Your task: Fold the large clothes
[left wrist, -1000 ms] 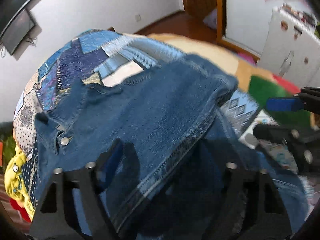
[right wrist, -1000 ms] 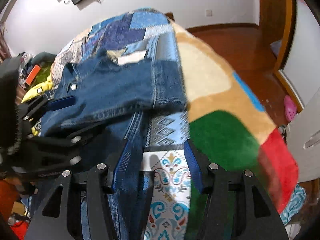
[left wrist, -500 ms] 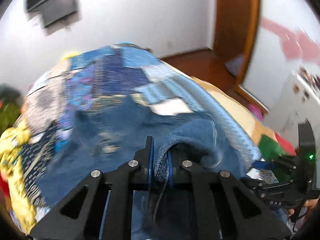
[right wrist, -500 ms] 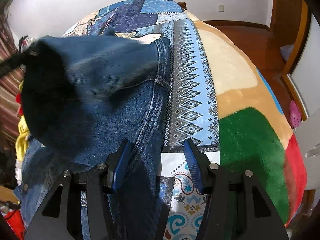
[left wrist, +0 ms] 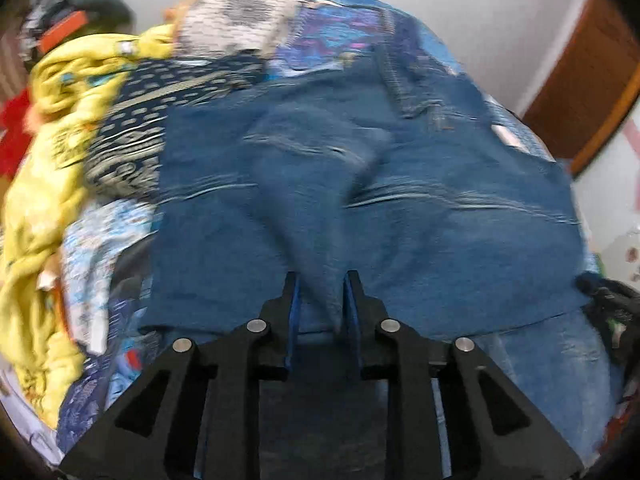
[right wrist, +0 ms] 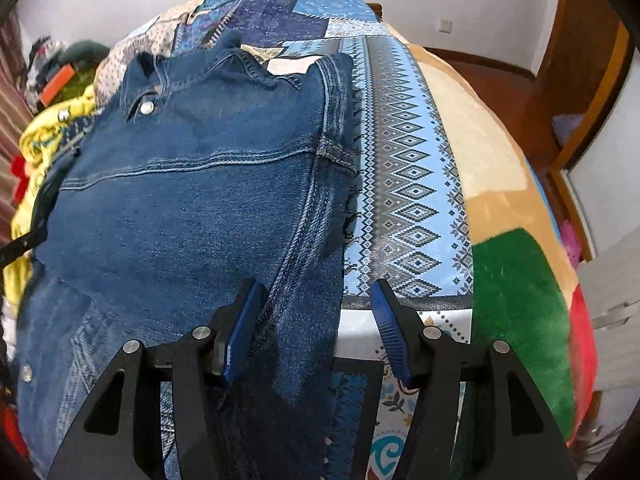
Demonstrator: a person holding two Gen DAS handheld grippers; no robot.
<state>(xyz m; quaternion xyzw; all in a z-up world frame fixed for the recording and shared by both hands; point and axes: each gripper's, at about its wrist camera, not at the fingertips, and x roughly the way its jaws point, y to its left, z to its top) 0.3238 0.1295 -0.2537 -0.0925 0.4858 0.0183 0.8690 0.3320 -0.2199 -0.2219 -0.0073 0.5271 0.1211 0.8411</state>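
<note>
Lying spread on the patchwork bedspread (right wrist: 404,184), the denim jacket (right wrist: 192,200) shows its snap button only in the right view. Left gripper (left wrist: 320,292), jaws just opening, straddles a raised fold; right gripper (right wrist: 316,300) gapes over the hem.

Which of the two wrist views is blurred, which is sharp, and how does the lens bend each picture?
Left wrist view: motion blur smears the denim jacket and yellow cloth; only the left gripper looks crisp. Right wrist view: sharp, the jacket's stitching and snap button clear. Both: fisheye bulges the bed into a dome, with dark corners.
</note>
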